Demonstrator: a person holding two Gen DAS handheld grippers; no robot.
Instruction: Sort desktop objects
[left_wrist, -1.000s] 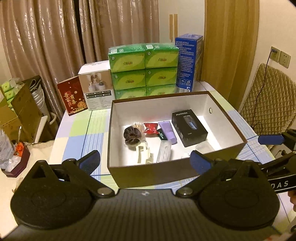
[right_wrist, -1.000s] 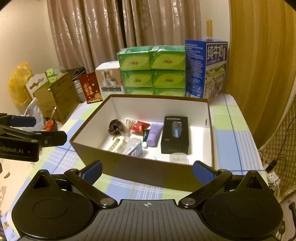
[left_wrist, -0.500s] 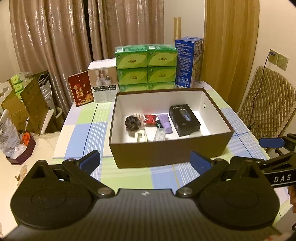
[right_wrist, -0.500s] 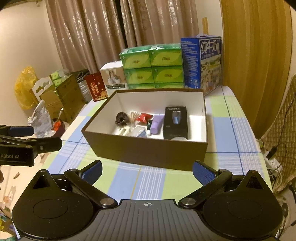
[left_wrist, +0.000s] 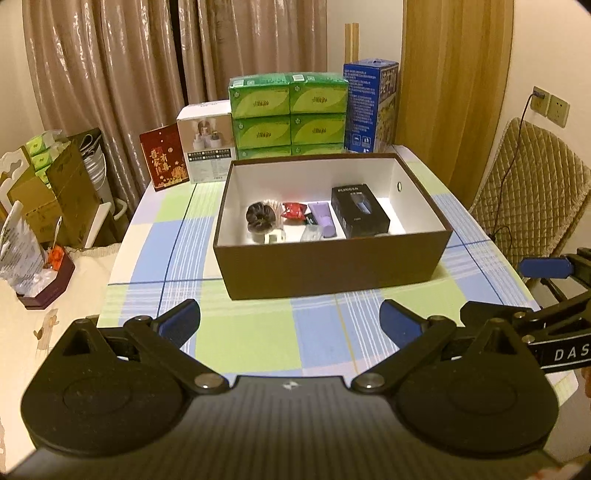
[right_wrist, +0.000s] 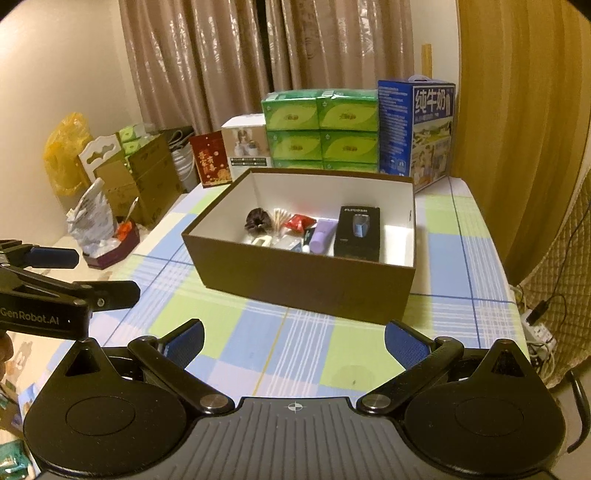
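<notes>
Both claws retreated; black box (left_wrist: 359, 211) lies lengthwise front-to-back.

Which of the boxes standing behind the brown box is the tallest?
The blue milk box at the right end of the row. It rises above the green tissue stack, the white box and the red box.

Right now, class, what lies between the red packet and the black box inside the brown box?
A purple tube lies between the red packet and black box, in both views.
</notes>
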